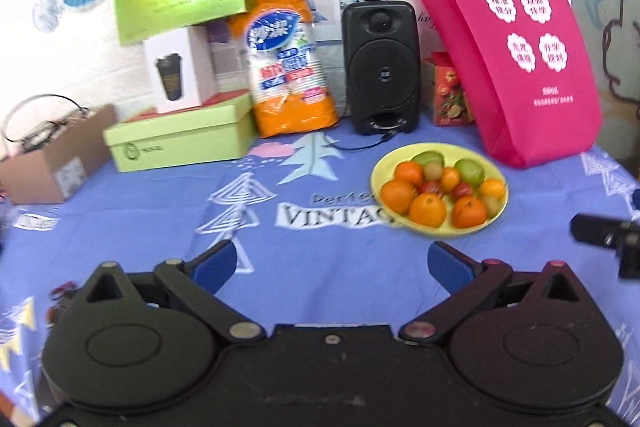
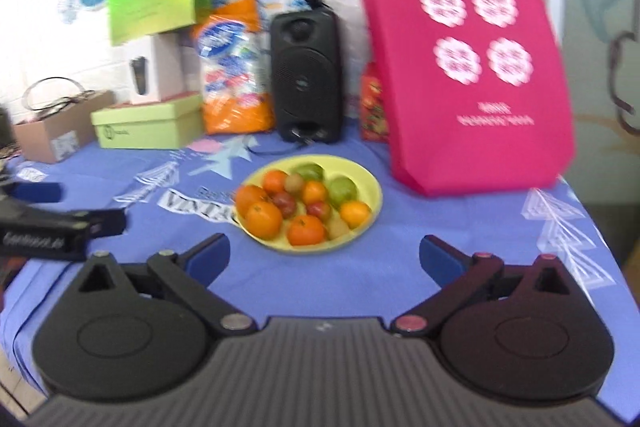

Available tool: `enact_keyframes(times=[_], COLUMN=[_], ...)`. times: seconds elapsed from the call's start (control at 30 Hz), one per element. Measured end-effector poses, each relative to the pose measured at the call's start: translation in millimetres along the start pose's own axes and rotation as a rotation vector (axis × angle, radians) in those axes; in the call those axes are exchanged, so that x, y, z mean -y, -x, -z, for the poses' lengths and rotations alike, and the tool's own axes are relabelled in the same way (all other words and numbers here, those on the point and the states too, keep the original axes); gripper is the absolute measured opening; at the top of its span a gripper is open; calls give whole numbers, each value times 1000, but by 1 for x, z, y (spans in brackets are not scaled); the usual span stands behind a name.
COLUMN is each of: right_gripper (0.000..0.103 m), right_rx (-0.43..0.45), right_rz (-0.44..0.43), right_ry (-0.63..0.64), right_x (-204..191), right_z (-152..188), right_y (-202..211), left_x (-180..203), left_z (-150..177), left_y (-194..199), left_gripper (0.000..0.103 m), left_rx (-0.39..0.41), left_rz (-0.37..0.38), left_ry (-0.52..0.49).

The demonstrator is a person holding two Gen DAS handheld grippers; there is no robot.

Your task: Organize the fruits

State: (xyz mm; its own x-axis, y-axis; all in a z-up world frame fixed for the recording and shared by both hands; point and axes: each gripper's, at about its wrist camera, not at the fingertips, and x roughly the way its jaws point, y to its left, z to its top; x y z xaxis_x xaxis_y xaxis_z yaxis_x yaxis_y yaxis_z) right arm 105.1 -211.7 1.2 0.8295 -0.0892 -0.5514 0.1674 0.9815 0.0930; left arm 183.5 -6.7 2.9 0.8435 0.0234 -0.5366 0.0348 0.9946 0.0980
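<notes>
A yellow plate (image 1: 496, 217) (image 2: 370, 183) on the blue tablecloth holds several fruits: oranges (image 1: 427, 209) (image 2: 264, 219), green fruits (image 1: 470, 171) (image 2: 342, 188) and small red ones (image 1: 463, 191) (image 2: 285, 201). My left gripper (image 1: 332, 263) is open and empty, above the cloth, nearer than the plate and to its left. My right gripper (image 2: 325, 255) is open and empty, just short of the plate's near rim. Each gripper shows at the edge of the other's view, the right one (image 1: 604, 233) and the left one (image 2: 52, 215).
Behind the plate stand a pink tote bag (image 1: 516, 51) (image 2: 472, 67), a black speaker (image 1: 382, 63) (image 2: 306, 71), an orange packet (image 1: 290, 67), green boxes (image 1: 180, 143), a white box (image 1: 180, 71) and a cardboard box (image 1: 52, 155). The table edge curves at right (image 2: 600, 227).
</notes>
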Motion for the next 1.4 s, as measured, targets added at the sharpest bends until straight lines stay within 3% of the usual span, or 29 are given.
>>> enact_keyframes(times=[0.2, 0.5, 0.87, 1.07, 1.4], right_gripper=[103, 103, 103, 103, 103], right_rx=[-2, 21, 59, 60, 52], right_rz=[109, 94, 100, 97, 91], right_ry=[3, 53, 52, 53, 50], right_x=[-18, -47, -45, -43, -41], right_z=[16, 36, 37, 38, 43], right_y=[25, 49, 69, 71, 71], left_x=[-3, -10, -12, -15, -13], left_z=[26, 55, 55, 53, 52], left_y=[36, 78, 101, 104, 103], left_gripper=[103, 103, 103, 103, 103], left_rx=[-13, -7, 29, 14, 4], left_rz=[-27, -7, 13, 47, 40], left_ry=[7, 17, 43, 72, 74])
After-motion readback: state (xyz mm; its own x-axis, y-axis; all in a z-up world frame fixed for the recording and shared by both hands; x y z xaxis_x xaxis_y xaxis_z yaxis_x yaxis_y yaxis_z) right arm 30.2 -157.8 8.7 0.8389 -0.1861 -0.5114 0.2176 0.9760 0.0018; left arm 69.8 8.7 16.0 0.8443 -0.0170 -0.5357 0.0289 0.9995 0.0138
